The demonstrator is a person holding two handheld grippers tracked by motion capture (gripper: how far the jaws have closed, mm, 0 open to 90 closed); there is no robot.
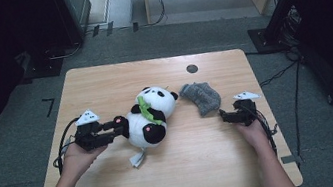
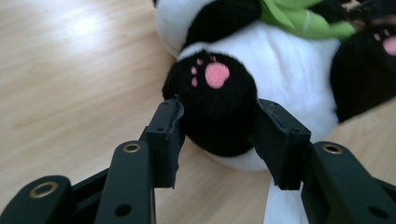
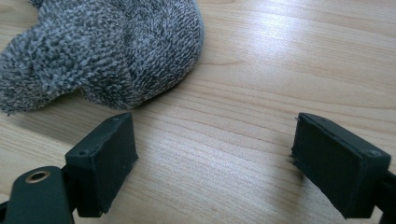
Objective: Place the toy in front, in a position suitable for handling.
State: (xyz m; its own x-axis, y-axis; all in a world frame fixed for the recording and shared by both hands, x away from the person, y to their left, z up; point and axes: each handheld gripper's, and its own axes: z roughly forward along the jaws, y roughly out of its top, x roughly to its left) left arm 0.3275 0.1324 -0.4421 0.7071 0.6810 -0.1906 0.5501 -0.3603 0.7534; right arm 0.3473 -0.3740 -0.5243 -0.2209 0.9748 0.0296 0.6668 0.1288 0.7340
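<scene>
A panda (image 1: pixel 150 116) plush lies on its back near the middle of the wooden counter (image 1: pixel 102 83), head toward 1 o'clock and feet toward 7 o'clock, a green leaf (image 1: pixel 146 109) across its chest and a white tag (image 1: pixel 138 158) trailing from its lower end. At about 2 o'clock from the panda, just beside its head, lies a grey sock (image 1: pixel 200 97).

The left claw (image 1: pixel 120 126) comes in from 9 o'clock and sits at the panda's near foot. In the left gripper view this claw (image 2: pixel 217 135) stands about a third open with the black foot (image 2: pixel 215 102), pink paw print up, between the two pads (image 2: pixel 166 135). The pads lie close against the fur on either side, yet the foot looks unsqueezed, so whether they press it I cannot tell for certain; it reads as a loose straddle, not a firm grip.

The right claw (image 1: pixel 223 115) rests on the counter at 4 o'clock from the sock, pointing toward it. In the right gripper view this claw (image 3: pixel 215 158) gapes wide and holds nothing, with bare wood between its pads (image 3: pixel 109 154); the sock lies at 11 o'clock, just past the left pad and apart from it.
</scene>
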